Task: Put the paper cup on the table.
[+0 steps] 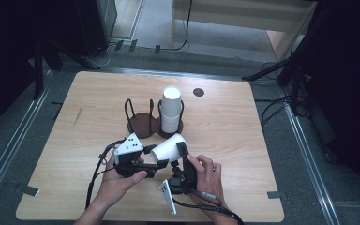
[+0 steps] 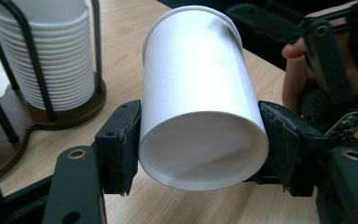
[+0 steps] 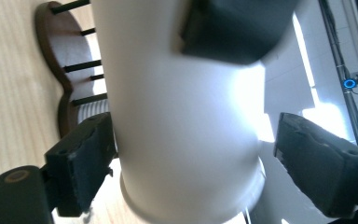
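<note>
A white paper cup (image 1: 168,147) lies on its side in the air above the table's front middle. My left gripper (image 1: 155,161) is shut on it, and in the left gripper view the cup (image 2: 200,93) is pinched between both pads of that gripper (image 2: 203,149). My right gripper (image 1: 178,157) reaches in from the right. In the right gripper view the cup (image 3: 182,130) sits between the jaws of the right gripper (image 3: 205,168): the left pad (image 3: 84,163) touches it, the right pad (image 3: 321,168) stands off with a gap, so it is open.
A dark two-ring cup holder (image 1: 143,124) stands mid-table. Its right ring holds a stack of white cups (image 1: 171,110), also close in the left gripper view (image 2: 51,56); its left ring (image 1: 133,112) holds nothing. A round dark hole (image 1: 198,92) marks the tabletop behind.
</note>
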